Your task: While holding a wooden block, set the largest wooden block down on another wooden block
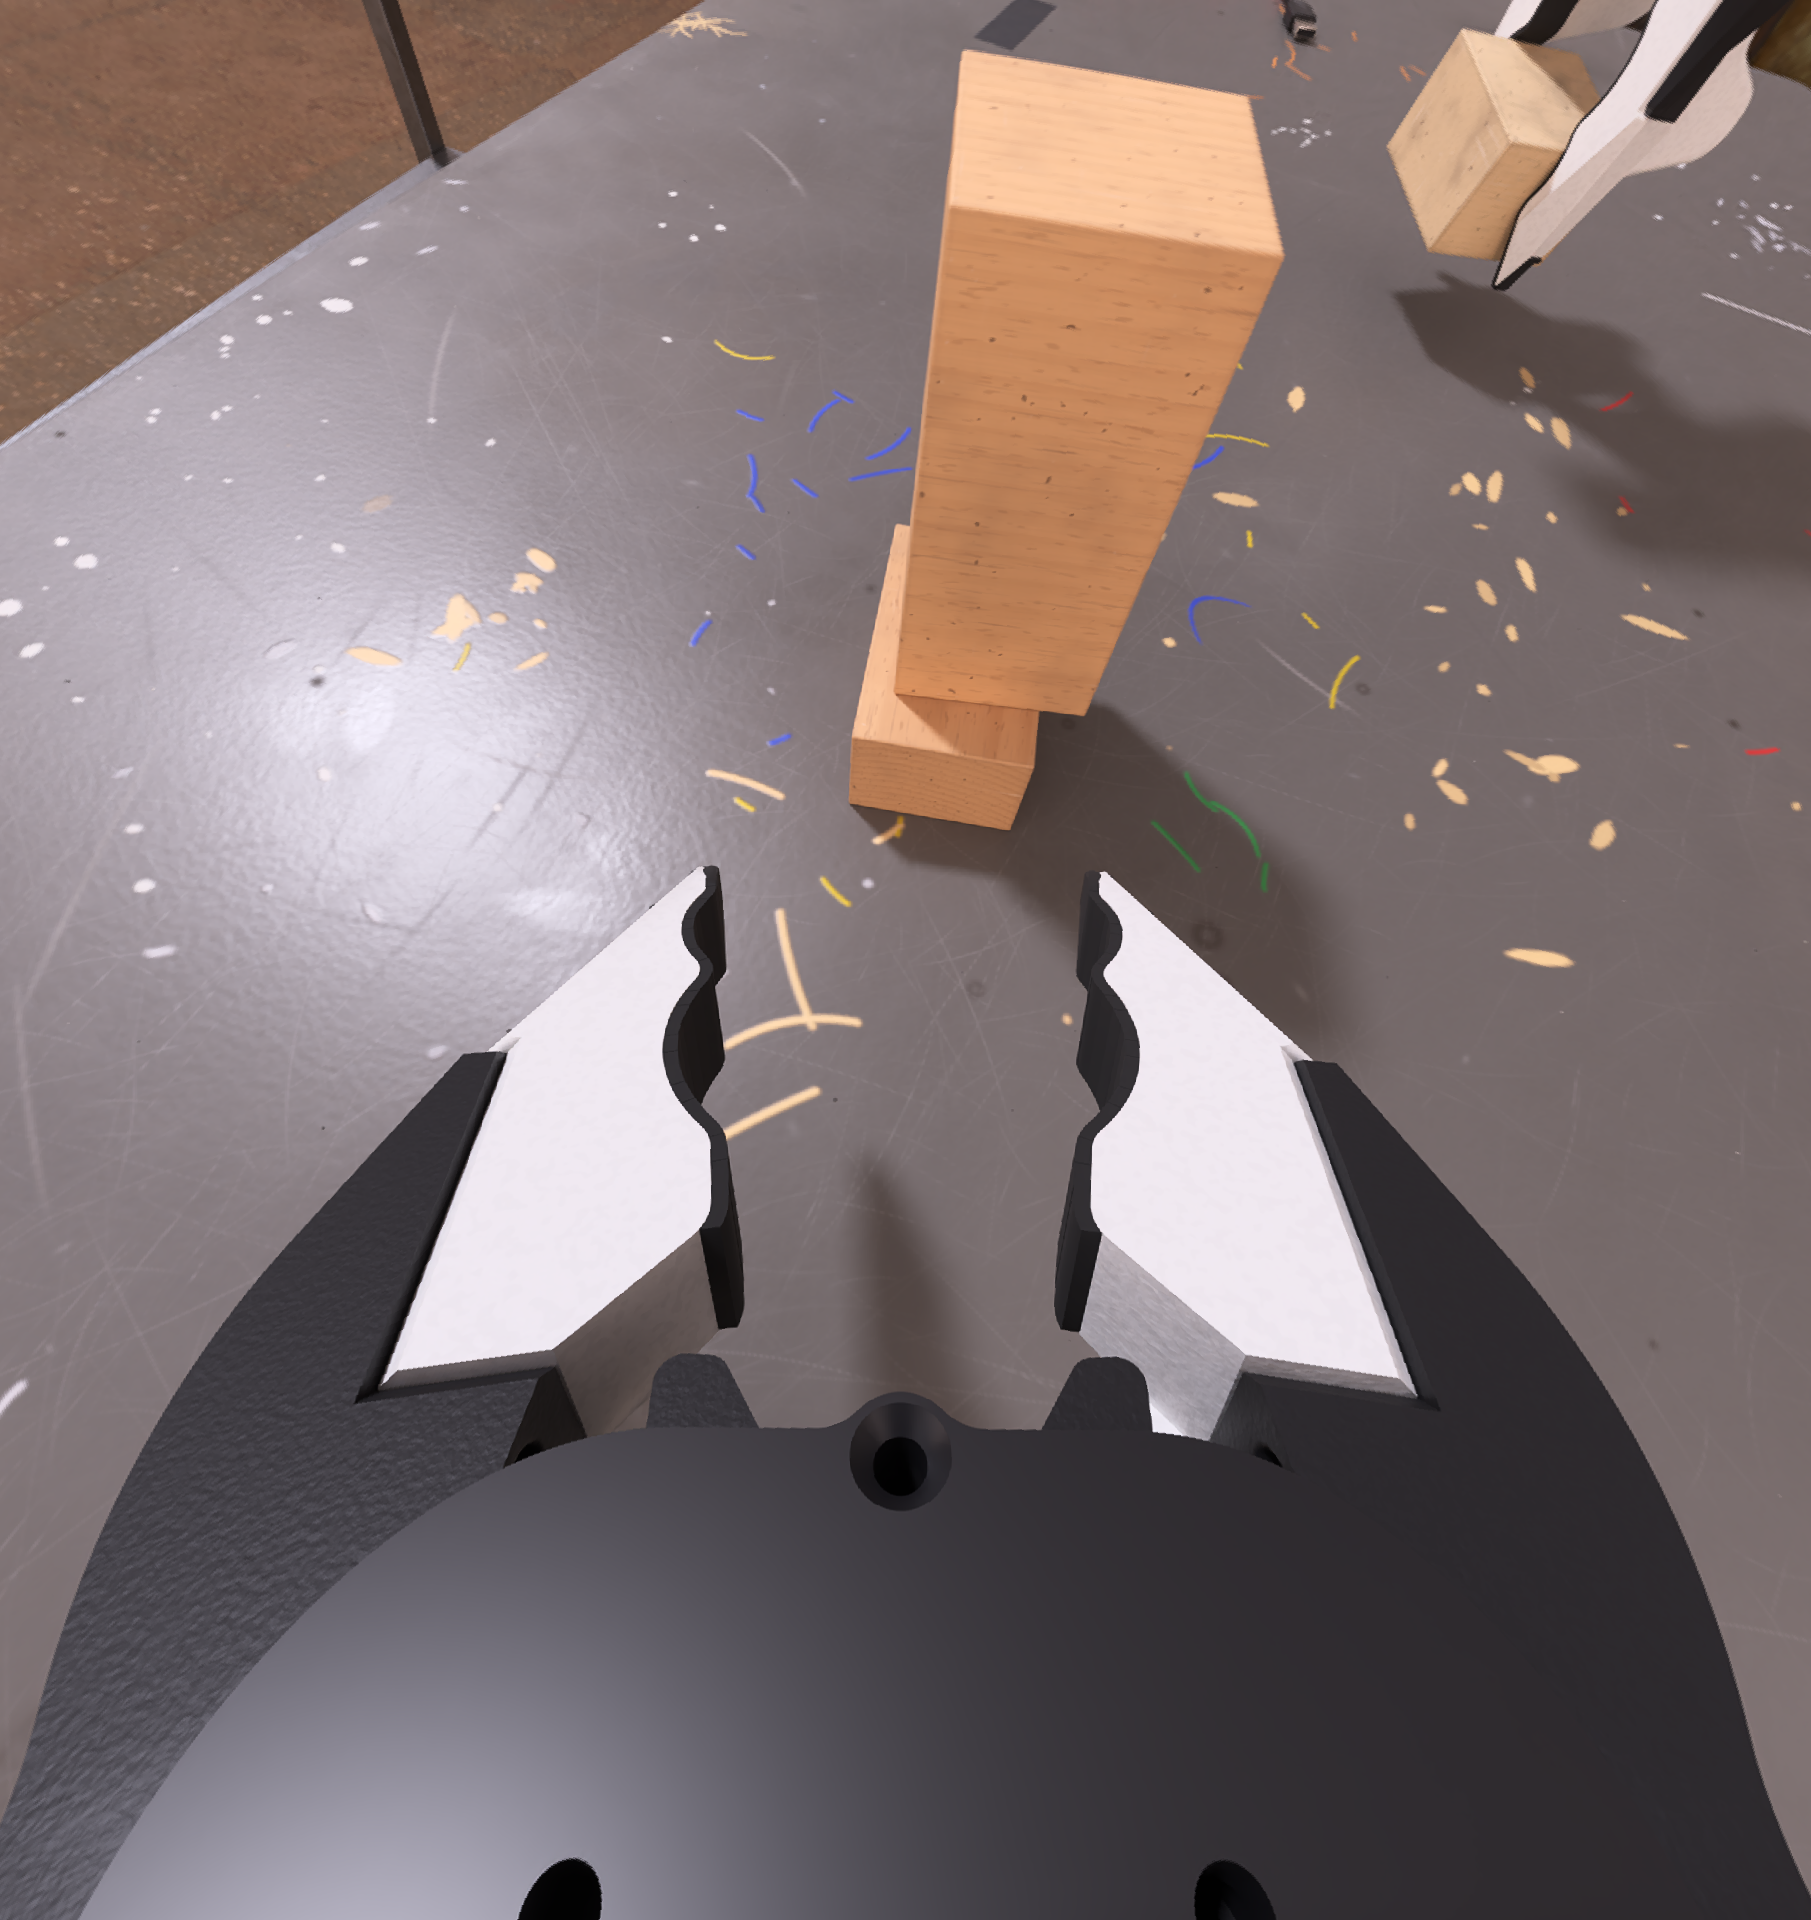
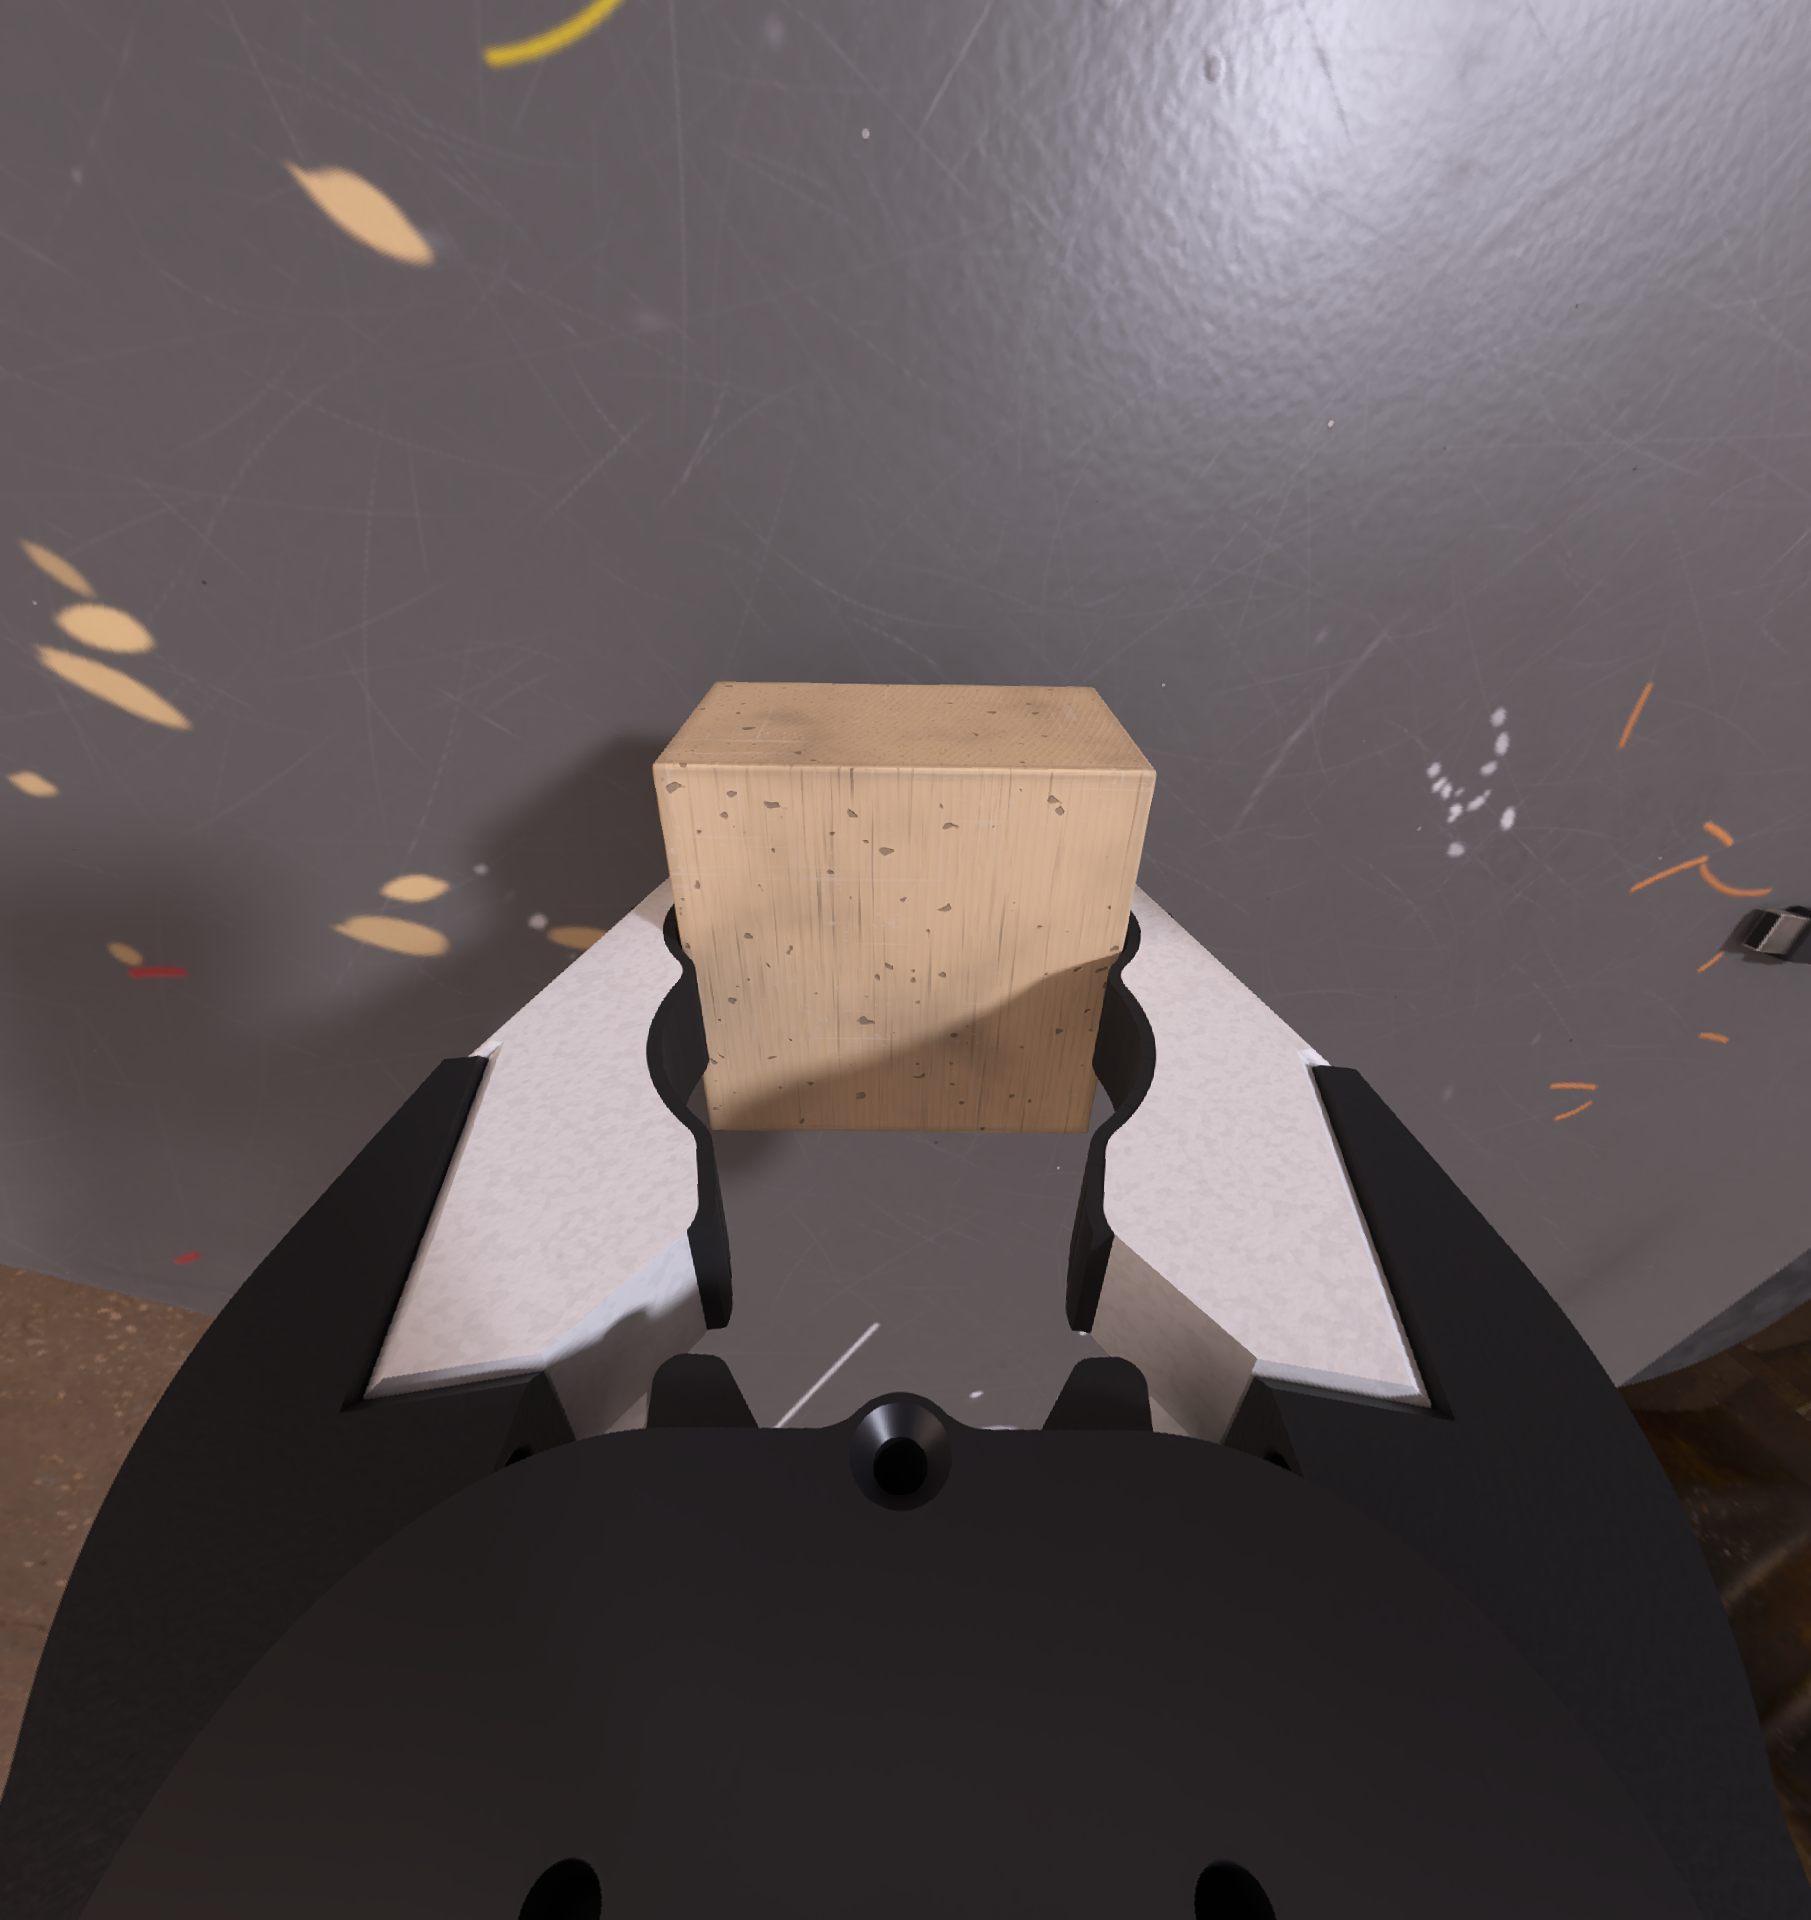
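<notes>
Closest to me, the left gripper (image 1: 901, 883) hangs over the grey table (image 1: 361, 831), its two white fingers spread wide with only bare tabletop between them. Wood shavings and bits of coloured wire lie scattered under and around it.

Just ahead of those fingertips sits the small wooden block (image 1: 937, 774), flat on the table. On top of it stands the largest wooden block (image 1: 1067, 416), tall and upright, its base resting on the smaller one and overhanging it toward the right. Neither gripper touches this stack.

Farther back and to the right, the right gripper (image 1: 1524, 197) is raised above the table and casts a shadow below. It clamps a pale wooden cube (image 1: 1472, 145) between its fingers. In the right wrist view the right gripper (image 2: 901, 914) has that pale wooden cube (image 2: 901, 914) pressed between its dark inner pads on both sides, the cube sitting out at the fingertips, with the scratched grey table (image 2: 1192, 364) beyond it. A small dark metal piece (image 2: 1784, 930) lies on the table off to the right of that gripper.
</notes>
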Motion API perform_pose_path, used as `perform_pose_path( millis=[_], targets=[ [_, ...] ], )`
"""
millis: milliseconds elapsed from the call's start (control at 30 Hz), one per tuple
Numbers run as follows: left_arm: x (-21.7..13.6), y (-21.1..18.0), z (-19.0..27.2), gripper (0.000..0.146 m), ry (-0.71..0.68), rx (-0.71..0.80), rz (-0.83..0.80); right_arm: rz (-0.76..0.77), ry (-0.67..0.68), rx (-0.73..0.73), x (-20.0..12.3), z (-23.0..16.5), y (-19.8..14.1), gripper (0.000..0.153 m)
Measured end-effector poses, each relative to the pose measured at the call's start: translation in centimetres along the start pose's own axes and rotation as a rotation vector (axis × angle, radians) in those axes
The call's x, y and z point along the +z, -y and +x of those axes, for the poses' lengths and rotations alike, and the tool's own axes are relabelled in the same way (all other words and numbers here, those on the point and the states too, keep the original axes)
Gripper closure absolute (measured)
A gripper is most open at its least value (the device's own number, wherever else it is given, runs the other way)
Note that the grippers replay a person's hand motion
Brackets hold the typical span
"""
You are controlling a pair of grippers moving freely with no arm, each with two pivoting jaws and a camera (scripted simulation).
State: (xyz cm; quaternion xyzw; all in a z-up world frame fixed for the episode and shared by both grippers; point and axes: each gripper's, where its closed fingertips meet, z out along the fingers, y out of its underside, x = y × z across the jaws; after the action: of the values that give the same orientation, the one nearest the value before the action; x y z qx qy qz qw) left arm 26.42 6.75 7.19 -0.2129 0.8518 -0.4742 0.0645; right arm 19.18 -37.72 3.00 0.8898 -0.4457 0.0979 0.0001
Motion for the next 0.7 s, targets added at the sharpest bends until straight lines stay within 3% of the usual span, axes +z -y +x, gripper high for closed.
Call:
perform_pose_path(
  millis=[700],
  targets=[
    [-1.1,-1.0,0.8,0.077,0.003,0.003,-0.005,-0.05,-0.017,-0.033,-1.0,0.3,-0.2,0.077]
  ],
)
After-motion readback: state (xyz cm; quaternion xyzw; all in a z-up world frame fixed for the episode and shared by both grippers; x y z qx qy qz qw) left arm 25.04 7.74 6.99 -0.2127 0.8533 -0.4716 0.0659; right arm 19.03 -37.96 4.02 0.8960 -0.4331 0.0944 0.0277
